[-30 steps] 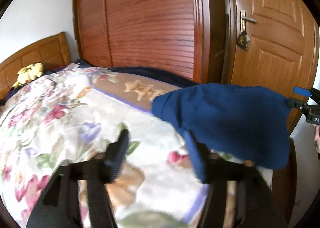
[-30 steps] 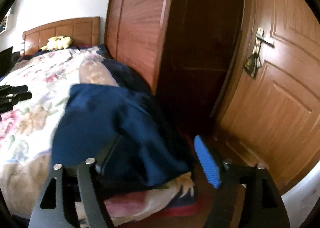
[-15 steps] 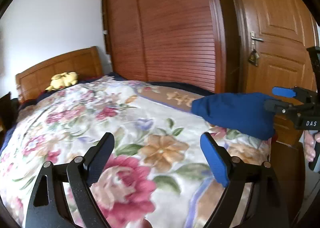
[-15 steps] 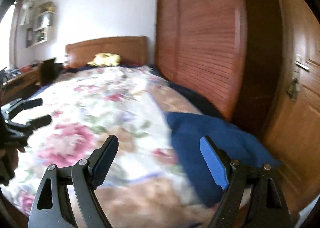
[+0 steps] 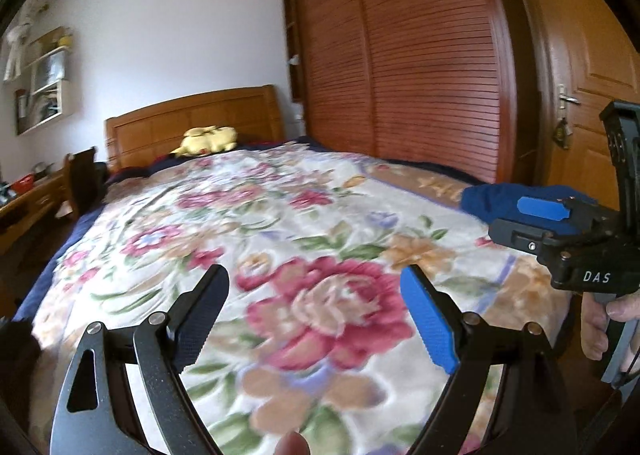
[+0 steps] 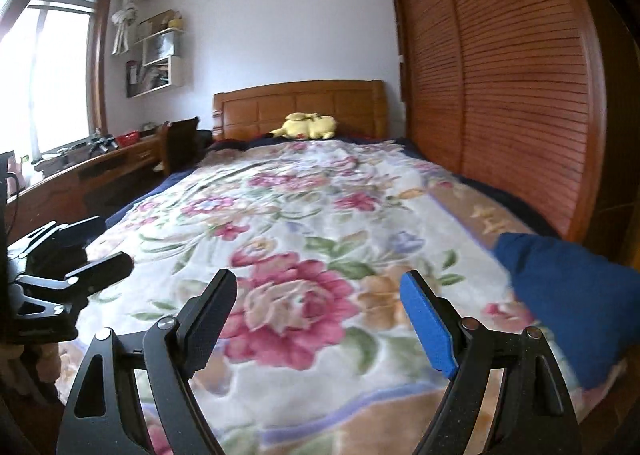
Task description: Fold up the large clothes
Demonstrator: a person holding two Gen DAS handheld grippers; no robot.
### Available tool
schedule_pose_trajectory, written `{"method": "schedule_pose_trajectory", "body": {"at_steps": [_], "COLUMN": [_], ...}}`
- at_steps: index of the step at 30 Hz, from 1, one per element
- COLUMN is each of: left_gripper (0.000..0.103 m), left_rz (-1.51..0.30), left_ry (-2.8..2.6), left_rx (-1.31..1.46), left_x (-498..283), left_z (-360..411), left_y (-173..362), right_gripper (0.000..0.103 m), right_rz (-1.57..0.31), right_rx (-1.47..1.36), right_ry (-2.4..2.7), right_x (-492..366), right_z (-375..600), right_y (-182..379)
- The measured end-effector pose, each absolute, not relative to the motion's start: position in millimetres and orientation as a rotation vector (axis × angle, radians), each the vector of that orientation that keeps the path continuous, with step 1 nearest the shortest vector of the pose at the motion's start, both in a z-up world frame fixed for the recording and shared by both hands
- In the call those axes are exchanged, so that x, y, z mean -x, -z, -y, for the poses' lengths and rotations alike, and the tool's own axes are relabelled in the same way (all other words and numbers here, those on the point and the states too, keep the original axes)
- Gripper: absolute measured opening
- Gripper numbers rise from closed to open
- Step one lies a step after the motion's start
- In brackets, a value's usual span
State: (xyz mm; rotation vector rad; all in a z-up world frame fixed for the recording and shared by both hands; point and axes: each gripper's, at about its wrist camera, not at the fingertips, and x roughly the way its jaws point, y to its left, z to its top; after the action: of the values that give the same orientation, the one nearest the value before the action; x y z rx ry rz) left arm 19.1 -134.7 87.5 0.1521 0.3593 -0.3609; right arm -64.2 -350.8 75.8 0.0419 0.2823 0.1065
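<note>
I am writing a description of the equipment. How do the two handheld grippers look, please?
Both are matte black frames with silver rivets. The left gripper and the right gripper each carry one black finger and one finger with a ribbed blue pad. From the left wrist view, the right gripper's body shows white letters "DAS".

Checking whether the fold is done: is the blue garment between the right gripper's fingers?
No, the blue garment lies on the floral blanket beside the open, empty right gripper.
</note>
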Motion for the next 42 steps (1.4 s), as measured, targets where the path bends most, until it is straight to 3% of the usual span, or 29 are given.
{"method": "schedule_pose_trajectory", "body": {"at_steps": [16, 42], "left_gripper": [0.088, 0.088], "left_rz": [-0.412, -0.409], "left_ry": [0.162, 0.11], "left_rx": [0.013, 0.003], "left_x": [-9.1, -1.4], "left_z": [63.7, 58.2], "left_y": [-27.5, -24.9], "right_gripper": [0.085, 0.085], "right_rz": [-0.245, -0.241], "right_rx": [-0.002, 0.013], "right_ry": [-0.152, -0.173], "right_x": [39.8, 32.3], "right_z": [338.2, 329.3], "right_y": [-45.7, -23.0]}}
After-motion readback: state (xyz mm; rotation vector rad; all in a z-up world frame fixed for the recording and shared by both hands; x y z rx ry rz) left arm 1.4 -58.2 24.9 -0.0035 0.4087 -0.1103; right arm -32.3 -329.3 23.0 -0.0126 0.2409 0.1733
